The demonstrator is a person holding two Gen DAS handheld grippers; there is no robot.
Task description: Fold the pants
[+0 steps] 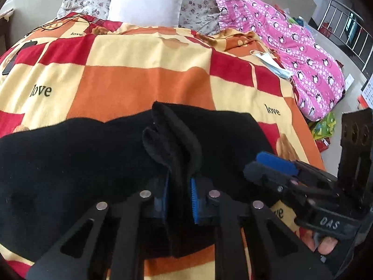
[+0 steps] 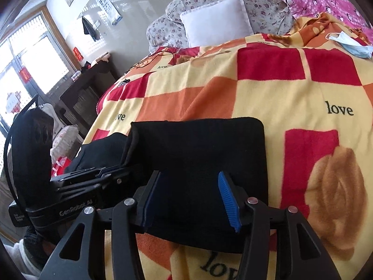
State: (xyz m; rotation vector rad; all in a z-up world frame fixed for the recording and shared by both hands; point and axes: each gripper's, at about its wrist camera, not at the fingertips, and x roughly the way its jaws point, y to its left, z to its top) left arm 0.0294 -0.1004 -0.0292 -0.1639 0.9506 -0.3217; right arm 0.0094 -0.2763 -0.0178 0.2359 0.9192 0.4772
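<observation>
Black pants [image 1: 77, 161] lie across the near part of a checked red, orange and yellow blanket [image 1: 144, 77]. My left gripper [image 1: 179, 182] is shut on a raised fold of the pants, which sticks up between its blue pads. In the right wrist view the pants [image 2: 198, 144] form a folded rectangle on the blanket [image 2: 279, 93]. My right gripper [image 2: 186, 191] is open, its blue pads apart just above the near part of the pants. Each gripper shows in the other's view: the right one [image 1: 275, 165], the left one [image 2: 98, 175].
A white pillow [image 1: 145, 5] and floral bedding [image 1: 200, 7] lie at the head of the bed. A pink penguin-print quilt [image 1: 303, 56] and a blue face mask [image 1: 272, 64] sit at the right. A dark cabinet [image 2: 88, 88] stands by the window left of the bed.
</observation>
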